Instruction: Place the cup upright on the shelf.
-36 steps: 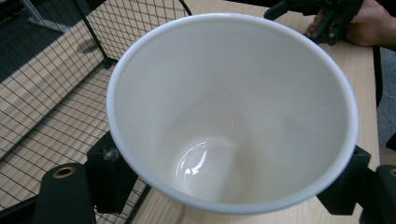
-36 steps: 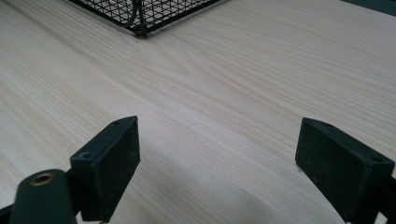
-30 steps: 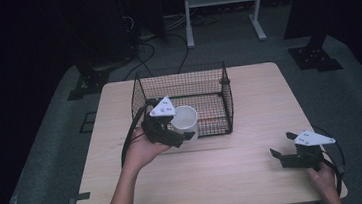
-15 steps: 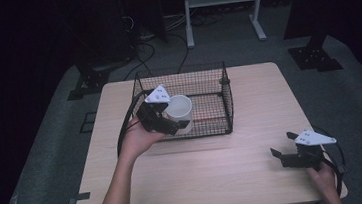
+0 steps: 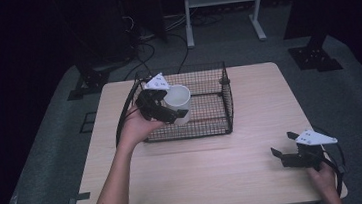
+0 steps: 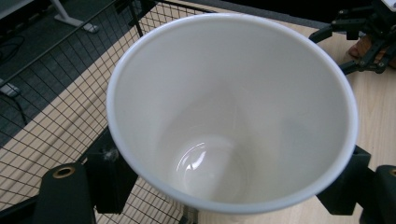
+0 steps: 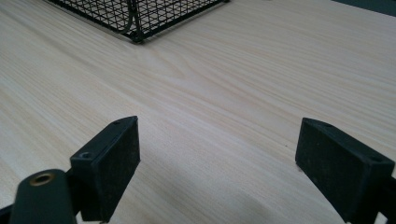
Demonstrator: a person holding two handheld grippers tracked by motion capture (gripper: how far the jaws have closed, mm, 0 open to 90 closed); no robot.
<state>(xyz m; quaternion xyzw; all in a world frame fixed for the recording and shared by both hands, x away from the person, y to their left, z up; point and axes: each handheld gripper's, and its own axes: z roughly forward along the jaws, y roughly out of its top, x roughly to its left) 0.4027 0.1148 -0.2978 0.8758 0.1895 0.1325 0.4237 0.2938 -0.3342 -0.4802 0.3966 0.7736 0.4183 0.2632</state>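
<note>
Holding the white cup clamped in the left gripper over the wire basket, we risk catching its near wall and tipping the cup out; the right gripper rests on the worktop, jaws apart.

Your cup looks like smooth white plastic or glazed ceramic, can't tell which; the inside is glossy, with a highlight on the bottom. Basket is thin black wire mesh, coated, low sheen. Counter is light wood-grain laminate, smooth, satin finish. Right hand-held gripper has matt black pads, slightly grainy, with a brass-coloured metal insert. Left hand-held gripper is matt black with a pale matt top plate. Floor looks like dull grey carpet.
</note>
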